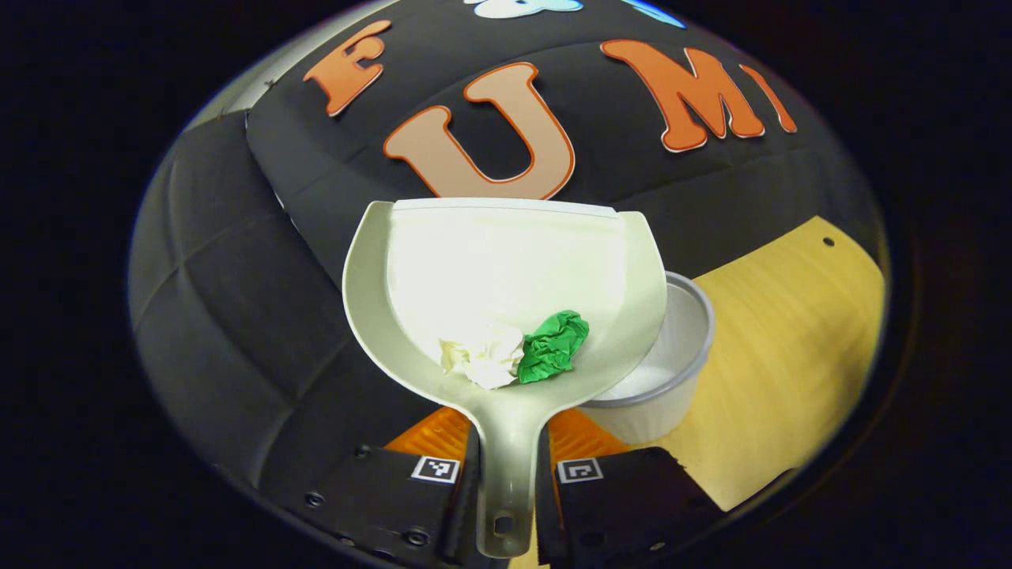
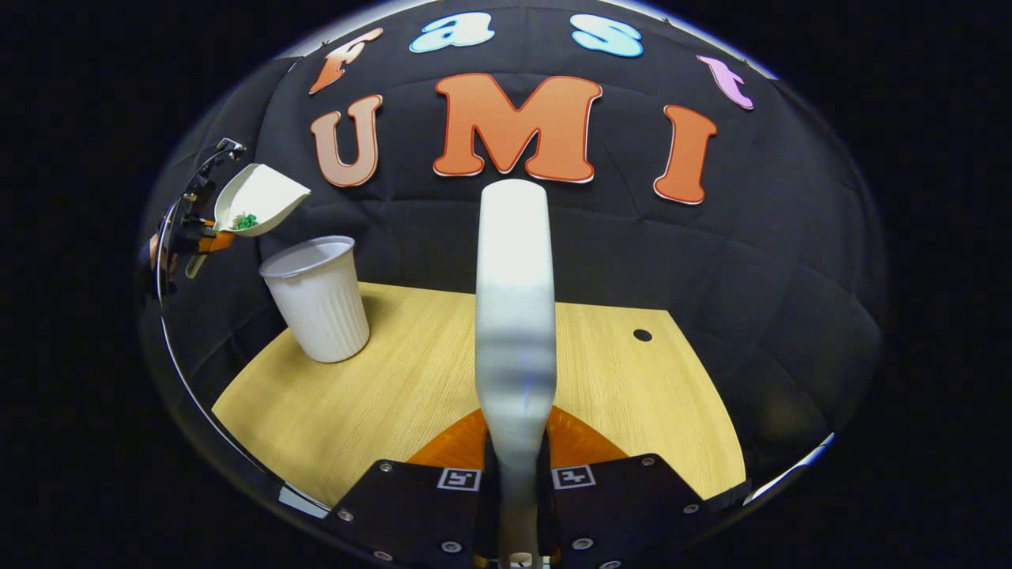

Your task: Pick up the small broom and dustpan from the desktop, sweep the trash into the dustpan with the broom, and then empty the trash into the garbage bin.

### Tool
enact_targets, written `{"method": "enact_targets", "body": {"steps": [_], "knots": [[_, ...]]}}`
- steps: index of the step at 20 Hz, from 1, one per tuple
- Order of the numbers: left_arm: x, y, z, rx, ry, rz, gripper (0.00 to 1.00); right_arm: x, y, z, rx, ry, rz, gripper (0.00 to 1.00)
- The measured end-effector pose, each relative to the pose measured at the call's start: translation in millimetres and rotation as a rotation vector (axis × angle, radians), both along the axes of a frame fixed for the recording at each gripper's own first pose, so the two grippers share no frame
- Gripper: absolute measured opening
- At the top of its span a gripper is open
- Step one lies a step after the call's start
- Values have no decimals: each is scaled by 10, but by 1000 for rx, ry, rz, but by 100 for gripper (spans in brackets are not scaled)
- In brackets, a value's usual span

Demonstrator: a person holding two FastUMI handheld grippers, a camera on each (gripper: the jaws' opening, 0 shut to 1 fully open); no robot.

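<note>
Clamped between the fingers of the left gripper (image 1: 506,490) is the dustpan (image 1: 506,276) handle, both fingers pressing it. Pan is lifted, held above the bin (image 1: 672,371), which sits on the desk (image 1: 791,348) just under the pan's right edge. Two bits of trash lie in the pan near the handle: white paper wad (image 1: 484,357) and green paper wad (image 1: 553,345), touching each other. Right gripper (image 2: 514,482) is clenched on the broom (image 2: 514,300), which sticks up in front of it, well apart from the bin and to its right. Desk around the bin looks swept, no trash seen on it. Judgement: pick-up done, sweeping done, pan carried to the bin. Left: tip the pan so both wads slide into the bin. Pan mouth looks tilted upward, so the dump hasn't begun.
</note>
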State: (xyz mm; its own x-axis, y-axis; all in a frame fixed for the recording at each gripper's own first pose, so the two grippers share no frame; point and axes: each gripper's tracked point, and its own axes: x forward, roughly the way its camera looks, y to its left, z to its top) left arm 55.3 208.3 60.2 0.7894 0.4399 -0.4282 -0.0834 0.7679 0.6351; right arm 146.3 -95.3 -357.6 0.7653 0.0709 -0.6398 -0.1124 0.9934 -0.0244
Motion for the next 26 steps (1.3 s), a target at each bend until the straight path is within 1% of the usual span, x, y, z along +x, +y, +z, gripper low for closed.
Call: {"method": "enact_targets", "body": {"steps": [1, 2, 3, 4, 6, 8, 11, 13, 14, 15, 17, 19, 20, 23, 25, 26], "knots": [[11, 77, 25, 47, 8, -2, 30, 13, 6, 39, 3, -12, -1, 18], [22, 151, 67, 75, 7, -8, 30, 38, 19, 64, 1, -21, -3, 18], [17, 128, 45, 64, 5, -14, 30, 65, 36, 87, 2, -30, -2, 18], [-14, 167, 23, 85, 35, -11, 30, 85, 40, 95, -2, -33, -1, 18], [-47, 206, -2, 122, 59, -23, 30, 107, 72, 134, 7, -42, -2, 18], [-104, 267, -56, 158, 120, -26, 30, 118, 83, 126, -2, -40, 3, 18], [-147, 362, -88, 282, 211, -56, 30, 140, 58, 106, -10, -35, -3, 18], [-96, 390, -46, 410, 256, -116, 30, 149, 47, 89, -9, -26, -10, 18], [-67, 407, -17, 467, 271, -143, 32, 162, 35, 78, -9, -26, -14, 18], [-49, 378, -4, 497, 289, -179, 30, 175, 41, 69, -7, -25, -15, 18], [-72, 418, 3, 587, 324, -239, 30, 185, 41, 51, -7, -21, -16, 18], [-49, 345, 11, 641, 349, -291, 30, 199, 25, 44, -10, -20, -19, 18], [5, 371, 46, 685, 359, -319, 30, 204, 9, 34, -14, -20, -25, 18], [38, 341, 89, 772, 381, -366, 29, 233, 9, 23, -3, -15, -29, 18], [76, 342, 158, 876, 376, -405, 29, 242, 15, -2, -6, -14, -23, 18], [83, 332, 162, 897, 370, -414, 30, 232, 21, -4, -7, -12, -24, 18]]}}
